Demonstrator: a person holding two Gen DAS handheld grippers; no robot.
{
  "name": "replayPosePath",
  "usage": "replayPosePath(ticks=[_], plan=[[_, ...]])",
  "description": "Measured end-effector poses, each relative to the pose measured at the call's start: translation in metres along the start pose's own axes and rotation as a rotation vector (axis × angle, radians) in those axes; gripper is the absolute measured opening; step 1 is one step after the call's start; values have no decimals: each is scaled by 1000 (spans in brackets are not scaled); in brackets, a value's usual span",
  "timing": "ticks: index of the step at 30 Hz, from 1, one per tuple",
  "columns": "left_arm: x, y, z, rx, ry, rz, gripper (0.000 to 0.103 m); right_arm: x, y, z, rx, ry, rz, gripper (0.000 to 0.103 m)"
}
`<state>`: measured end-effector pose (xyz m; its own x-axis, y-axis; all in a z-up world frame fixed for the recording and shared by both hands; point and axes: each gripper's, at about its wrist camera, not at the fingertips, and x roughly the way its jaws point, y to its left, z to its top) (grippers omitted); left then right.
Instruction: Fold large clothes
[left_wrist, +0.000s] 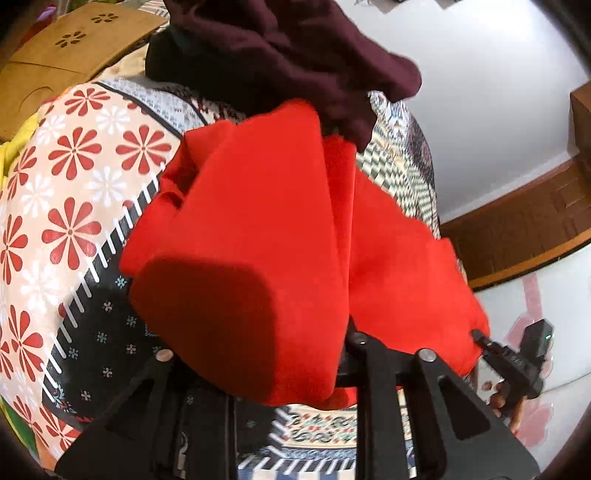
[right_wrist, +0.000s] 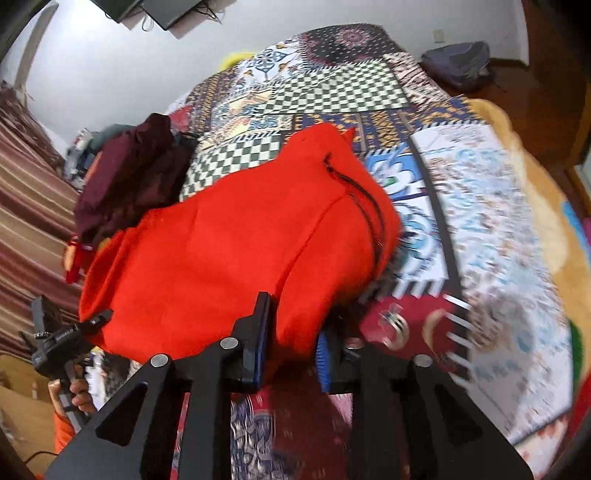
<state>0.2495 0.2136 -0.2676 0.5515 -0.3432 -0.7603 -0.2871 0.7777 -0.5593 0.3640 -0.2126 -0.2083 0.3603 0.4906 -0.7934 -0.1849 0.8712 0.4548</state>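
A red hoodie (right_wrist: 229, 251) lies folded in a thick bundle on the patterned bedspread (right_wrist: 480, 236); its black drawstring (right_wrist: 365, 206) shows on the far right side. In the left wrist view the red hoodie (left_wrist: 266, 251) fills the middle. My left gripper (left_wrist: 295, 369) is buried under the red cloth, so its fingertips are hidden. My right gripper (right_wrist: 291, 332) has red cloth bunched between its fingers (right_wrist: 258, 332). The left gripper also shows in the right wrist view (right_wrist: 92, 321), at the hoodie's left edge, and the right gripper in the left wrist view (left_wrist: 484, 343), at its right edge.
A dark maroon garment (right_wrist: 133, 173) lies heaped just beyond the hoodie, also seen in the left wrist view (left_wrist: 295, 48). A wooden headboard (left_wrist: 74, 48) stands at the far left. A striped curtain (right_wrist: 33, 206) hangs to the left. A grey bag (right_wrist: 458, 62) sits on the floor.
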Motion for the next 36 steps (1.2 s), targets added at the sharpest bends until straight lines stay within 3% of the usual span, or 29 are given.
replayPosePath(ticks=[6,10,14,18,22,26,29,32,34,36], plan=[[14,19,0,-44,12,2,45,-41,18,5,-82,-103,-203,25],[21,27,10,-108,-4,-41,48,-43,54,13,-214,-127,-232,32],[17,22,16,-131,-57,-70,48,-17,103,17,-357,-114,-196,43],[3,14,16,-81,-117,-46,19,30,153,19,-473,-46,-140,44],[-18,5,18,-70,-185,-63,16,84,181,7,-546,82,-105,45],[-34,-10,25,-64,-223,-87,15,120,180,-12,-557,173,-96,45],[-40,-38,30,-10,-248,-73,15,116,174,-10,-537,176,-50,45],[-46,-86,35,107,-285,-48,15,99,153,4,-425,207,47,45],[-45,-135,36,247,-320,-12,15,80,141,10,-363,180,81,45],[-35,-184,32,384,-343,27,15,52,126,13,-343,100,53,45]])
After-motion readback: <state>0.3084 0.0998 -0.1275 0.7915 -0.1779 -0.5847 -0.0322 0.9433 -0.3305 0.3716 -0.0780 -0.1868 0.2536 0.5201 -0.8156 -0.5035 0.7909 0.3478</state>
